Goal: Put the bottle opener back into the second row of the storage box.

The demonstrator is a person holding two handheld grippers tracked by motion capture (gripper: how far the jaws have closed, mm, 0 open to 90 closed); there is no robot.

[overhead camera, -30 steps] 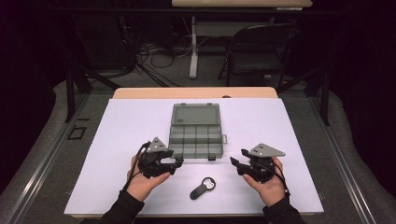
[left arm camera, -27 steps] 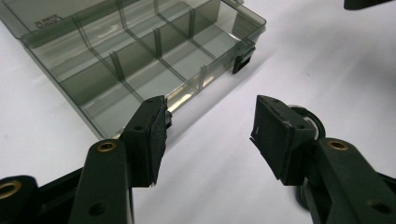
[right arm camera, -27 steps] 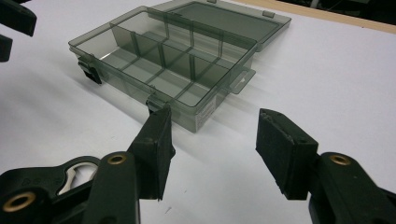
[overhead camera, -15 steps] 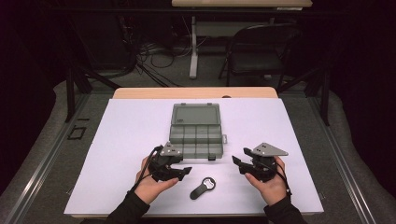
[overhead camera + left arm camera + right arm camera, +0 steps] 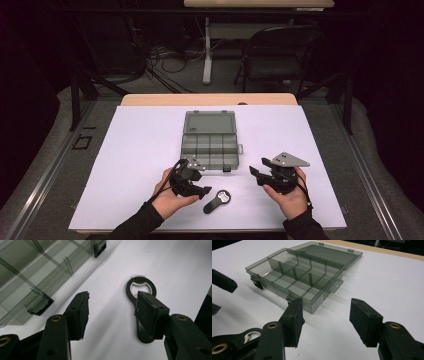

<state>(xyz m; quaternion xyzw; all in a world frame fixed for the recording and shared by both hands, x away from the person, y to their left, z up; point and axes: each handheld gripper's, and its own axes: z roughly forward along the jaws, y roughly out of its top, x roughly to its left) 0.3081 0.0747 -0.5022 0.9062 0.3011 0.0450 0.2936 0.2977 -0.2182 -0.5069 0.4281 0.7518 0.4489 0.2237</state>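
Black plastic with a ring-shaped head, the flat bottle opener (image 5: pixel 217 201) lies on the white tabletop (image 5: pixel 135 150), just in front of the smoky transparent compartment box (image 5: pixel 210 140) that sits with its lid folded back. The left claw (image 5: pixel 204 190) hovers right beside the opener's handle, jaws spread wide with nothing between them; in the left gripper view the opener (image 5: pixel 140 287) sits partly behind one finger (image 5: pixel 147 312) rather than centred in the gap. I'd shift that claw sideways until the handle lies squarely between both pads, then lower it and close across the narrow handle. The right claw (image 5: pixel 256 172) waits off to the other side, open too and holding nothing.
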